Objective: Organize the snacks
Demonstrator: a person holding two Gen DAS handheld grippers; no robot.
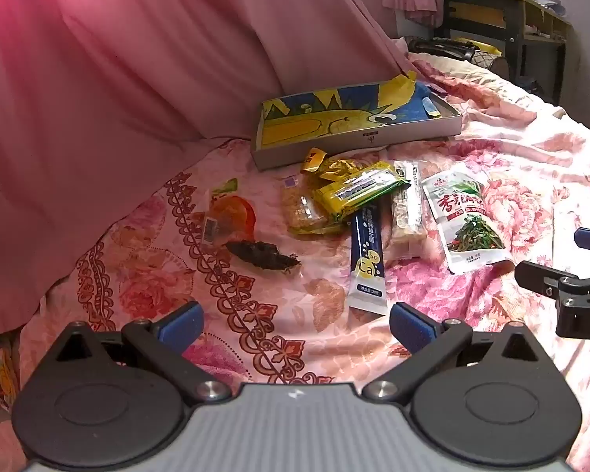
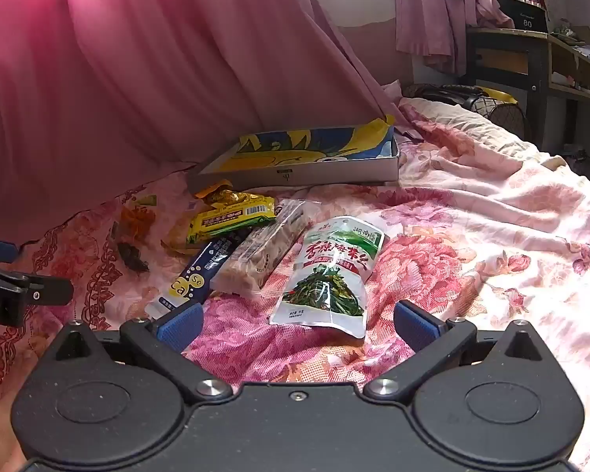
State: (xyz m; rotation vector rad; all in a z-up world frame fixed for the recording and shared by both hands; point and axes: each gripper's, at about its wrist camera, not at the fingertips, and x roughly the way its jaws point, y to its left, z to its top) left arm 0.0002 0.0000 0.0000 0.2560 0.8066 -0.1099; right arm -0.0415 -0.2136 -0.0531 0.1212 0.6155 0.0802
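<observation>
Several snack packs lie on a floral bedspread in front of a shallow grey box [image 1: 358, 139] [image 2: 299, 169] with a yellow and blue lining. A green and white vegetable pouch [image 1: 466, 218] [image 2: 328, 271] lies rightmost. Left of it lie a clear nut bar [image 1: 409, 212] [image 2: 263, 247], a dark blue stick pack [image 1: 367, 255] [image 2: 200, 271], a yellow wrapped bar [image 1: 358, 190] [image 2: 232, 218], an orange pack [image 1: 226, 216] and a dark snack piece [image 1: 261, 257]. My left gripper [image 1: 297, 322] is open and empty, short of the blue stick. My right gripper [image 2: 298, 324] is open and empty, just short of the pouch.
A pink curtain [image 1: 157, 59] hangs along the bed's far left side behind the box. A dark desk with shelves [image 2: 531, 63] and a wire basket [image 2: 503, 114] stand at the far right. The right gripper's finger shows at the right edge of the left wrist view [image 1: 562, 287].
</observation>
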